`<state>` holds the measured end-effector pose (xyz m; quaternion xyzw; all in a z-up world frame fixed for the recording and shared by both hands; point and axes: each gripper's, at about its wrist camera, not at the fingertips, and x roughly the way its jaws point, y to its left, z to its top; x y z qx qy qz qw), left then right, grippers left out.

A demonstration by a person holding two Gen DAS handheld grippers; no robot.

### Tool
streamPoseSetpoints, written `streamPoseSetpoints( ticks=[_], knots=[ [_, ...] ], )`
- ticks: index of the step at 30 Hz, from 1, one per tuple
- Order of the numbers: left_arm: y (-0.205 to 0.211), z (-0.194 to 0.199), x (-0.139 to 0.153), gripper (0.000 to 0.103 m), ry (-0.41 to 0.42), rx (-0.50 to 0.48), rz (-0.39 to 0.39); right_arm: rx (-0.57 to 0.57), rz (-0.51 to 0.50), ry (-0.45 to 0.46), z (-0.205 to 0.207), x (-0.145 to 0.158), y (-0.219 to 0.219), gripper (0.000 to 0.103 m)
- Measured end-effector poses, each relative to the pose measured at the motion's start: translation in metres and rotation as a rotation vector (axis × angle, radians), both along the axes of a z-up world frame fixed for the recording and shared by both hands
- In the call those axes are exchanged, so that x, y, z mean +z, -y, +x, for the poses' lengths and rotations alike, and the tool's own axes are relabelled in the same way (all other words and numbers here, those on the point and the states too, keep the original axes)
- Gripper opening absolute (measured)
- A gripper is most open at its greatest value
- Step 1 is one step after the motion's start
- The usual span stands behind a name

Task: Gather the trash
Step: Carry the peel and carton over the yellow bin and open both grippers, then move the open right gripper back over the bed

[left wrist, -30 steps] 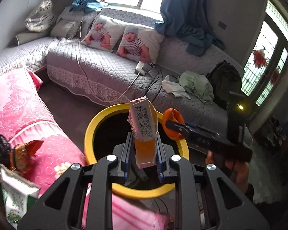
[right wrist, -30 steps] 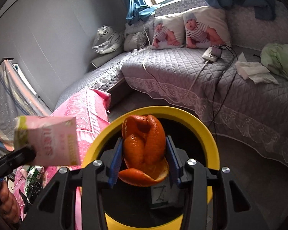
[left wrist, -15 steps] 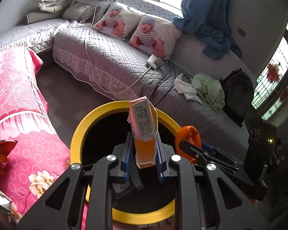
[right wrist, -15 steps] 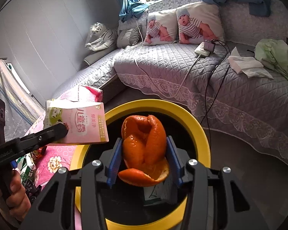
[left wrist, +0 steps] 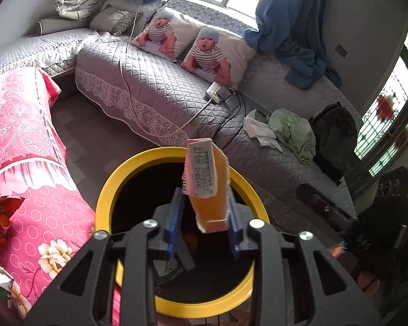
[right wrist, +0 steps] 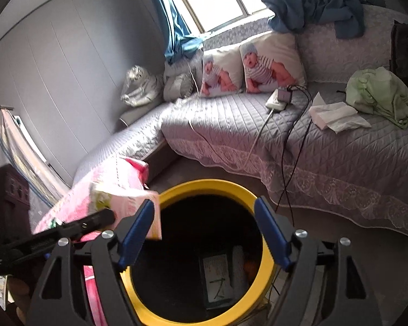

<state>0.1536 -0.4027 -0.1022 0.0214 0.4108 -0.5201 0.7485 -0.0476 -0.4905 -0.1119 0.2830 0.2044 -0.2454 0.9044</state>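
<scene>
A black trash bin with a yellow rim (left wrist: 106,190) stands on the floor below both grippers; it also shows in the right wrist view (right wrist: 206,184). My left gripper (left wrist: 204,225) holds a pink and orange drink carton (left wrist: 206,187) over the bin's opening, though its jaws stand a little wider than the carton, which tilts. The carton also shows in the right wrist view (right wrist: 127,203). My right gripper (right wrist: 204,233) is open and empty above the bin. Orange peel (right wrist: 249,267) and paper trash (right wrist: 216,277) lie at the bin's bottom.
A pink floral cloth (left wrist: 21,146) covers a table left of the bin, with a red snack wrapper (left wrist: 0,217) on it. A grey quilted sofa (left wrist: 155,87) runs behind, with baby-print pillows, a charger, cables, tissues (right wrist: 337,114) and a green cloth (right wrist: 380,92).
My right gripper opened and the orange peel dropped into the bin. My left gripper's jaws widened a little and the carton tilted.
</scene>
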Motion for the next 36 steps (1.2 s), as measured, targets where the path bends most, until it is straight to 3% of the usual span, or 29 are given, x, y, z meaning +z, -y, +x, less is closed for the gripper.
streamPoseSetpoints(
  ticks=[5,7,15,22,26,29,32,36],
  knots=[
    [-0.008,-0.009,0.008,0.085,0.048,0.043,-0.018,0.005,-0.011,0.046,-0.014,0.01,-0.002,0.08],
    [-0.017,-0.01,0.016,0.092,0.053,0.075,-0.05,0.005,-0.02,0.061,-0.019,0.016,-0.005,0.082],
    [-0.073,-0.003,0.07,0.095,0.141,0.192,-0.18,0.068,-0.045,0.096,-0.014,0.03,-0.025,0.086],
    [-0.18,0.012,0.144,0.095,0.269,0.306,-0.336,0.173,-0.058,0.087,0.012,0.034,-0.057,0.087],
    [-0.251,0.02,0.169,0.095,0.317,0.412,-0.396,0.259,-0.091,0.077,0.03,0.037,-0.083,0.087],
    [-0.303,0.024,0.174,0.095,0.318,0.484,-0.405,0.356,-0.152,0.059,0.046,0.042,-0.115,0.087],
    [-0.359,0.023,0.169,0.095,0.337,0.589,-0.362,0.51,-0.258,0.034,0.06,0.046,-0.163,0.087],
    [-0.425,0.012,0.15,0.095,0.343,0.712,-0.302,0.789,-0.373,-0.012,0.078,0.042,-0.247,0.087]
  ],
)
